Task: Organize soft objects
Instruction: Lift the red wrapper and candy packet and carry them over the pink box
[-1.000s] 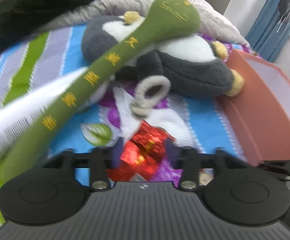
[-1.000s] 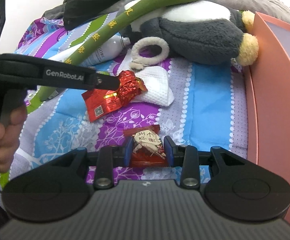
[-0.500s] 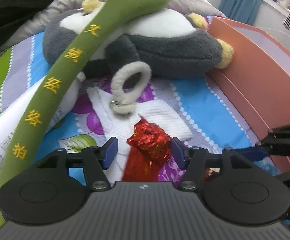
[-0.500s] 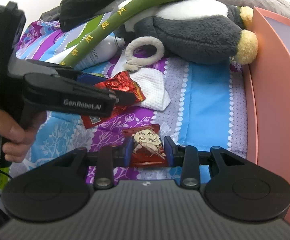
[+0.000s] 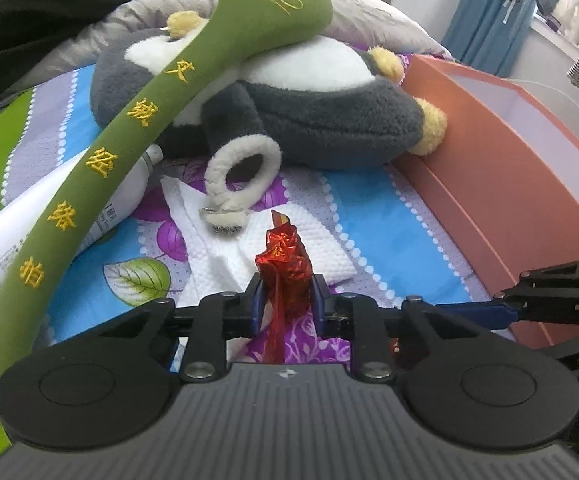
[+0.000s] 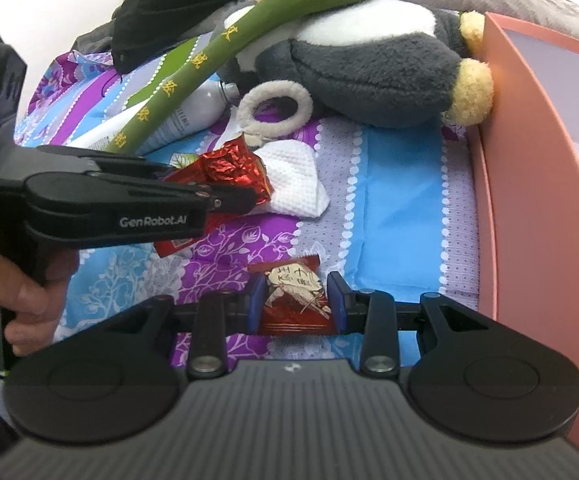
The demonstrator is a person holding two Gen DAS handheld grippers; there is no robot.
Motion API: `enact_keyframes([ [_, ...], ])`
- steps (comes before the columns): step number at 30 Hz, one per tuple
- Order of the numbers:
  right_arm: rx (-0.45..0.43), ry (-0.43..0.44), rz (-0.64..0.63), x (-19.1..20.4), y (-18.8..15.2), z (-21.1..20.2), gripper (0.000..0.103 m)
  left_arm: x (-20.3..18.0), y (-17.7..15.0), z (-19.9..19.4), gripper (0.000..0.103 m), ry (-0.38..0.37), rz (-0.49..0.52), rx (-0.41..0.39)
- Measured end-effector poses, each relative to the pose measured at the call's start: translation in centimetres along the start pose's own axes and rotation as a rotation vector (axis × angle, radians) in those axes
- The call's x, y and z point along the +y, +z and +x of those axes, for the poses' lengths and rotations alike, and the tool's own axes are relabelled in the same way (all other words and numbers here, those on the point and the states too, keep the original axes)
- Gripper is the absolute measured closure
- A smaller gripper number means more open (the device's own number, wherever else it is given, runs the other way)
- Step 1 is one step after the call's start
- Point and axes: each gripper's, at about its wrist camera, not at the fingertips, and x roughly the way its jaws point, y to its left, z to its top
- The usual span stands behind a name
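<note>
Two grippers each clamp a packet. The right gripper (image 6: 295, 300) pinches a flat red snack packet (image 6: 294, 298) printed with a figure. The left gripper (image 5: 287, 298) squeezes a crumpled, shiny red foil wrapper (image 5: 283, 260). Beyond both lie a white cloth (image 5: 289, 236) and a grey-white plush (image 5: 297, 108).

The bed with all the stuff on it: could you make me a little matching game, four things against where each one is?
Things:
1. red foil wrapper
2. snack packet
3. green plush stick
4. fuzzy ring

Places:
A. lying across the grey plush toy
B. pinched in the left gripper
C. on the bedspread by the white cloth
D. between the right gripper fingers

Pairs: 1-B, 2-D, 3-A, 4-C
</note>
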Motion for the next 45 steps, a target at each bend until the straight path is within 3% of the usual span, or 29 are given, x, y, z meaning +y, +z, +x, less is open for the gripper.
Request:
enact_keyframes([
  [7, -0.032, -0.011, 0.005, 0.4, -0.6, -2.9, 0.068, -1.7, -0.7, -2.5, 0.076, 0.003, -0.043, -0.012],
  [8, -0.035, -0.013, 0.006, 0.5, -0.7, -3.4, 0.087, -2.0, -0.9, -3.1, 0.076, 0.002, -0.046, -0.015],
  [9, -0.038, -0.018, 0.012, 0.5, -0.9, -3.8, 0.093, -2.4, -1.1, -3.7, 0.076, 0.002, -0.052, -0.017],
  [22, -0.042, -0.07, 0.056, 0.8, -4.3, -5.8, 0.084, -4.4, -5.4, -9.5, 0.076, 0.042, -0.172, -0.025],
  [27, -0.028, -0.045, 0.004, 1.2, -4.0, -4.9, 0.065, -4.1, -6.4, -10.0, 0.076, 0.063, -0.202, -0.012],
  [37, 0.049, -0.094, -0.097, 1.4, -3.6, -0.5, 0.063, -3.7, -6.9, -10.7, 0.076, 0.088, -0.246, -0.013],
  [41, 0.043, -0.1, -0.059, 1.0, -3.2, -1.2, 0.07, -3.7, -6.8, -11.6, 0.076, 0.095, -0.265, -0.02],
  [45, 0.005, -0.11, -0.046, 1.5, -3.2, -3.2, 0.07, -4.1, -6.8, -13.3, 0.076, 0.102, -0.263, -0.042],
])
